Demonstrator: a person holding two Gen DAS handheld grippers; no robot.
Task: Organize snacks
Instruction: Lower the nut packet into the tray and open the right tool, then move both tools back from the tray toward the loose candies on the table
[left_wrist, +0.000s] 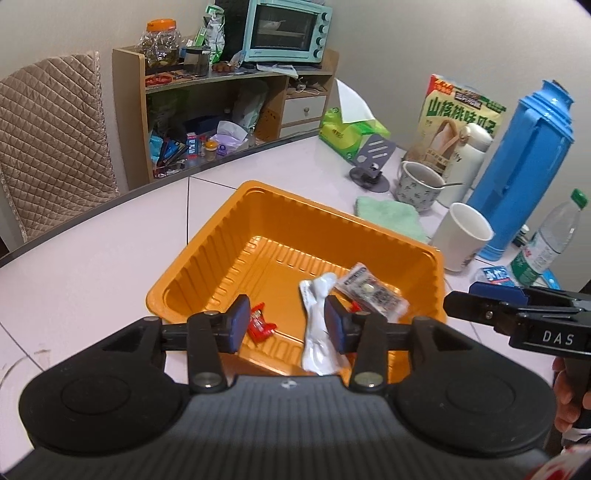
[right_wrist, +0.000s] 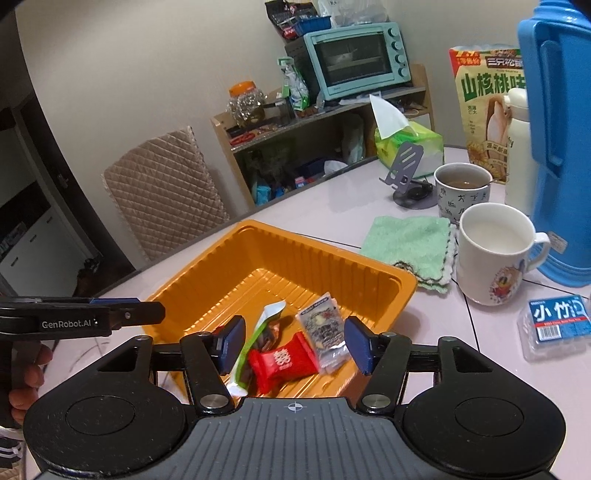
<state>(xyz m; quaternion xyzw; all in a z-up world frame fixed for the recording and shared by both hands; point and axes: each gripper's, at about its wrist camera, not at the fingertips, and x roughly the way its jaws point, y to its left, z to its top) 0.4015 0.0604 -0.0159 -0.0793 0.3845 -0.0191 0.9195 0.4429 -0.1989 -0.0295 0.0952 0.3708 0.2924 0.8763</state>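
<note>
An orange plastic tray (left_wrist: 258, 229) (right_wrist: 280, 251) sits on the white table. In it lie a red candy (left_wrist: 260, 325) (right_wrist: 282, 363), a white long snack packet (left_wrist: 319, 325) (right_wrist: 258, 332) and a clear printed packet (left_wrist: 369, 293) (right_wrist: 325, 332). My left gripper (left_wrist: 284, 323) is open and empty just above the tray's near side, the white packet beside its right finger. My right gripper (right_wrist: 291, 341) is open and empty over the tray's near side, above the snacks. The right gripper also shows in the left wrist view (left_wrist: 480, 306), and the left one in the right wrist view (right_wrist: 140, 312).
To the right stand a white mug (right_wrist: 495, 254), a patterned cup with a spoon (right_wrist: 461, 188), a blue thermos (right_wrist: 557, 147), a green cloth (right_wrist: 410, 243), a phone stand (right_wrist: 406, 166), a tissue pack (right_wrist: 410, 144), a snack bag (right_wrist: 484, 99), a water bottle (left_wrist: 546, 240) and a blue pack (right_wrist: 557, 317). A chair (left_wrist: 48, 147) and a shelf (left_wrist: 207, 122) stand behind.
</note>
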